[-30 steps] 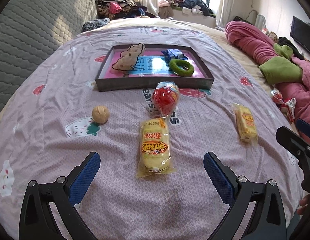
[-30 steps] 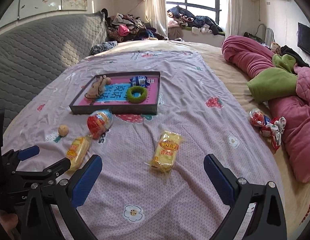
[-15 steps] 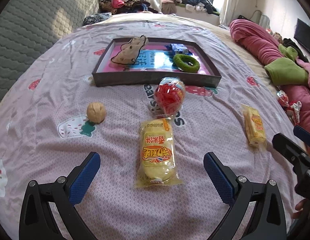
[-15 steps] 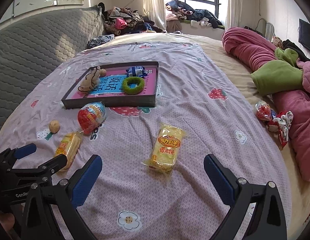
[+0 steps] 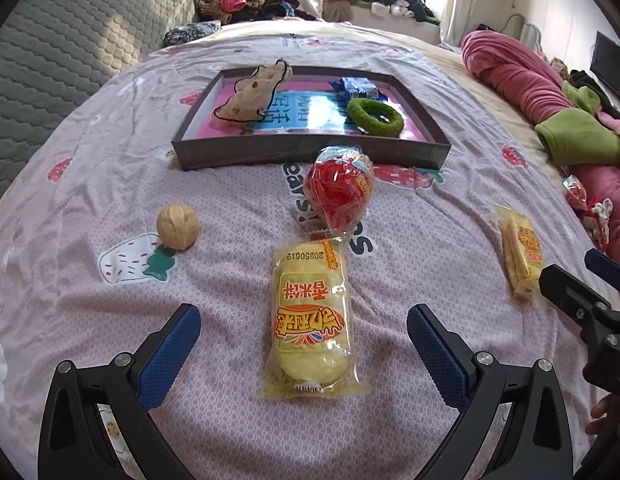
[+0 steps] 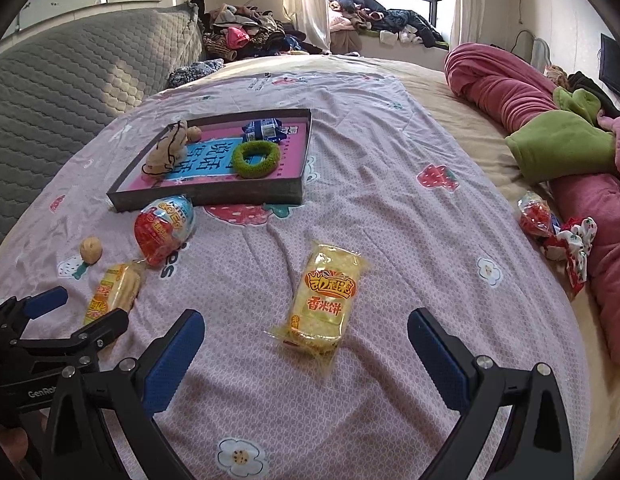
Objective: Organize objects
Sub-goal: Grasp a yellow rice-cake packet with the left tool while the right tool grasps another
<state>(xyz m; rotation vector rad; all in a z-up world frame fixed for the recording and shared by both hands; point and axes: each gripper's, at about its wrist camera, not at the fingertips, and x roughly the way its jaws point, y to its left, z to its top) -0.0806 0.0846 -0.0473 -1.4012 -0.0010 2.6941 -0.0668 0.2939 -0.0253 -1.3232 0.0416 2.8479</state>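
Two snack packs (image 5: 310, 320) flank egg (image 5: 340, 190).

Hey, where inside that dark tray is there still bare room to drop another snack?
Inside the tray, the blue-and-pink middle between the beige pouch and the green ring is bare, and so is the near left corner. The far right corner is crowded: the blue packet sits right behind the ring.

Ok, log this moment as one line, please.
left gripper: open, over yellow rice-cracker packet | right gripper: open, over second yellow packet | dark shallow tray: holds green ring
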